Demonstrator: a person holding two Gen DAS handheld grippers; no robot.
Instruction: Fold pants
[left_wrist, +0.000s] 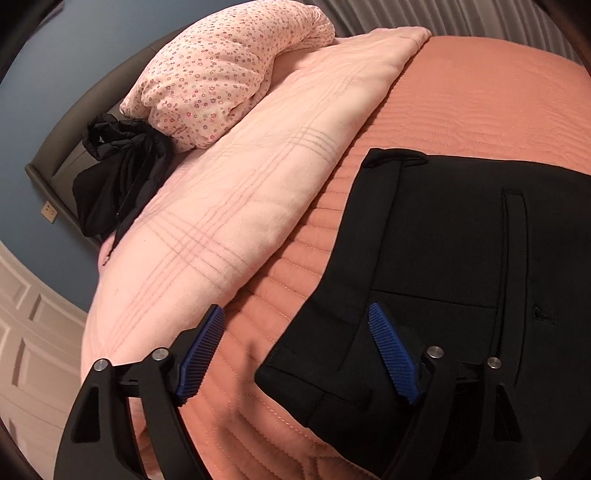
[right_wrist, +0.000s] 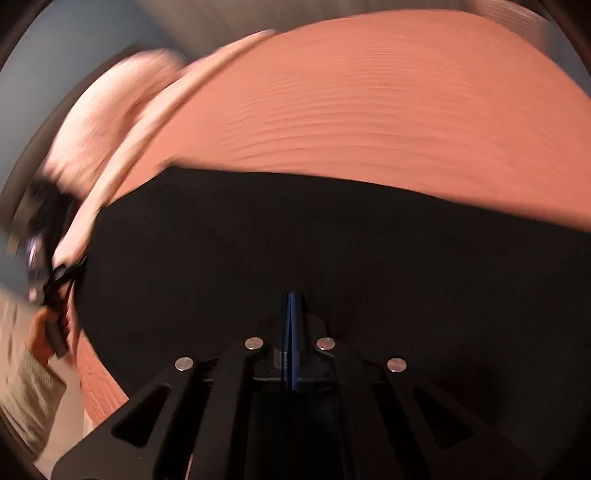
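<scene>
Pants (left_wrist: 461, 258) of black woven cloth, one pair, lie flat on the salmon quilted bedspread (left_wrist: 480, 96), their waistband end towards the left with one slit pocket showing. The left gripper (left_wrist: 295, 350) hangs over the near left corner of the pants with its two blue ribbed pads wide apart, one pad above bare bedspread and the other above black cloth, gripping nothing. The right gripper (right_wrist: 293, 332) has its blue pads pressed together over the dark cloth; whether any fabric is pinched between them cannot be told. Further left lie one pale pink folded blanket (left_wrist: 240, 206), one floral pillow (left_wrist: 221, 77) and one crumpled black garment (left_wrist: 118, 173). A hand (right_wrist: 42, 328) in a grey-green sleeve shows blurred at the far left of the right wrist view.
</scene>
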